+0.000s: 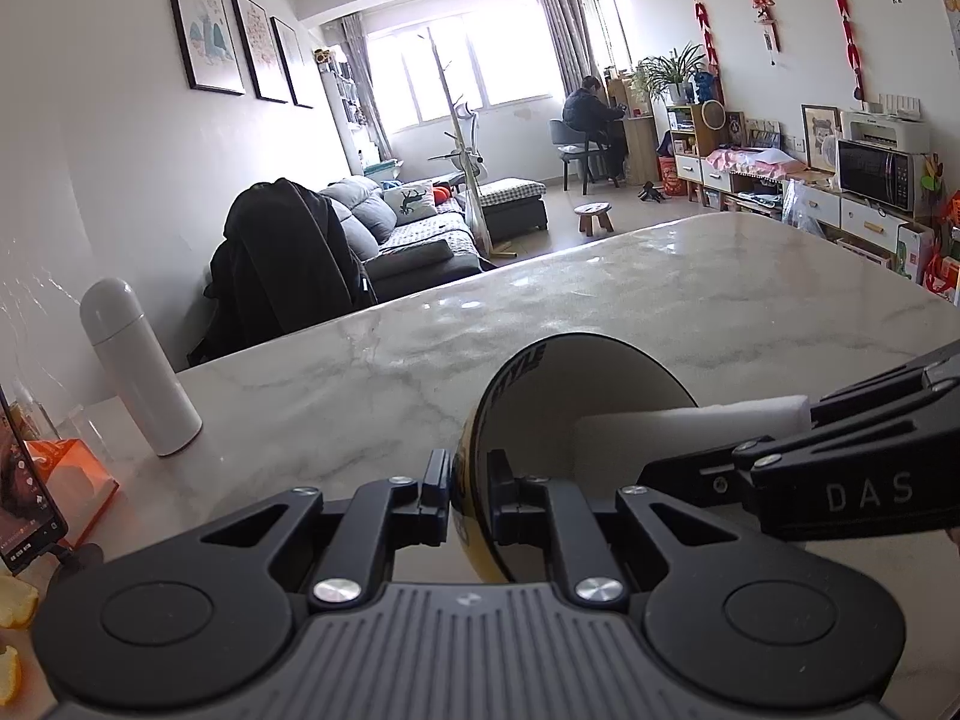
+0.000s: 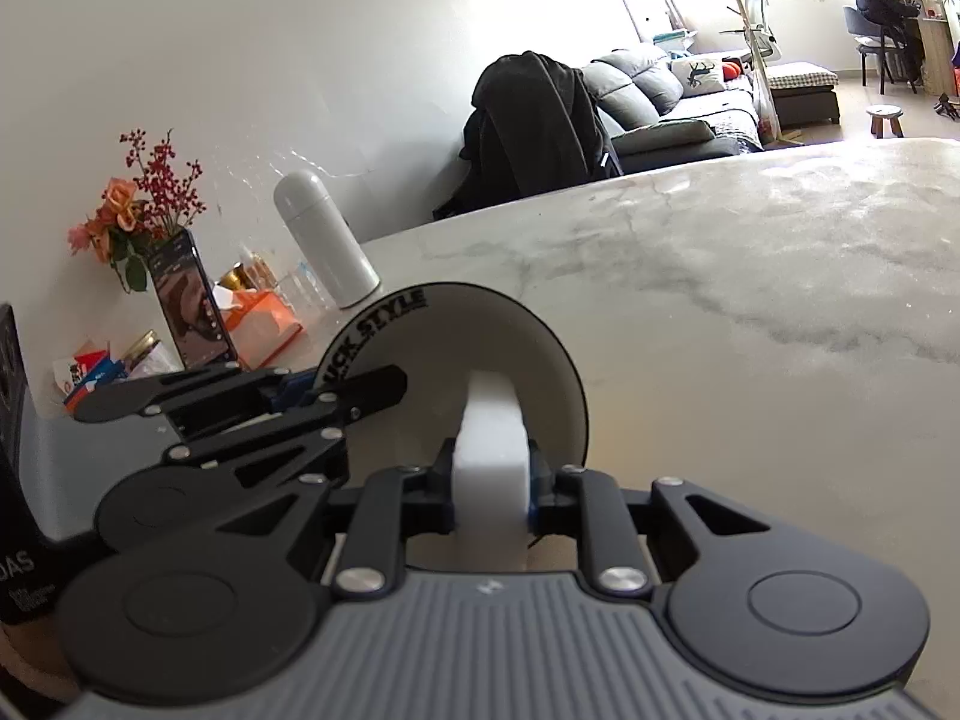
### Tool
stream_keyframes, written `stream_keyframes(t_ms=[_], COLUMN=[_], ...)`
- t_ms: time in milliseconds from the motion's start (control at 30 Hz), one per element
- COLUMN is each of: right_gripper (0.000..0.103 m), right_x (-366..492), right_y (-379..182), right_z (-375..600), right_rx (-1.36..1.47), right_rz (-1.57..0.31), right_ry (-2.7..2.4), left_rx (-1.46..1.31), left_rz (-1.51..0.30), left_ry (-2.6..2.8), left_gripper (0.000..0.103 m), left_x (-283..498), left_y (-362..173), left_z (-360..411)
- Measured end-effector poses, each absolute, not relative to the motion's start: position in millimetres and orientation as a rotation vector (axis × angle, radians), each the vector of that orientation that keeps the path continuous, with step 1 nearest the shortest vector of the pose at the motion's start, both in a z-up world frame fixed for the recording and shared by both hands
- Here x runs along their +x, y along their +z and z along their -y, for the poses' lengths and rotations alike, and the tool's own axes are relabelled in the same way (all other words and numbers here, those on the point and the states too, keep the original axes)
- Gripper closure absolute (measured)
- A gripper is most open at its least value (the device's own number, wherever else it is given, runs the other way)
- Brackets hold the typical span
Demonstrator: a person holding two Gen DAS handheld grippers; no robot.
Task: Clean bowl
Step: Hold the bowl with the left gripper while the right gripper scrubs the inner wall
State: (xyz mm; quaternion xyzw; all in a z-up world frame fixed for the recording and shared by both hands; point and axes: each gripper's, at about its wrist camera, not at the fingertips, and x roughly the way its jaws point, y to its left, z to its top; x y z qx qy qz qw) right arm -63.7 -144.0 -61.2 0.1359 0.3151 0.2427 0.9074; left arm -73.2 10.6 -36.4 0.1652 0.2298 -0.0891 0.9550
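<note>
A bowl (image 1: 540,420), yellow outside and pale inside with black lettering on its rim, stands tilted on its side above the marble table (image 1: 660,300). My left gripper (image 1: 469,495) is shut on the bowl's rim, one pad inside and one outside. A white sponge block (image 2: 491,438) is clamped in my right gripper (image 2: 492,492), and its far end reaches into the bowl (image 2: 480,330). In the left wrist view the sponge (image 1: 690,426) comes in from the right, held by the right gripper (image 1: 807,420). The left gripper (image 2: 312,387) grips the bowl's left rim in the right wrist view.
A white flask (image 1: 138,366) stands at the table's left edge, with an orange tissue box (image 1: 72,480) and a propped phone (image 1: 24,480) beside it. Flowers (image 2: 138,204) stand by the wall. A jacket-draped chair (image 1: 288,252) is behind the table. Far off, a person (image 1: 591,120) sits at a desk.
</note>
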Motion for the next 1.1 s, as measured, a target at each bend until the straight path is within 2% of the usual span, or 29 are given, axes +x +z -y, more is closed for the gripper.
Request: stream_keyframes(t_ms=[1100], right_gripper=[0.082], right_x=[-66], right_y=[-58], right_z=[145], right_rx=[0.267], right_rz=[-0.648], right_ry=[0.484], left_rx=[0.337], left_rz=[-0.482], left_ry=[-0.181], left_gripper=[0.091], left_x=[-71], left_y=[-36], left_z=[-10])
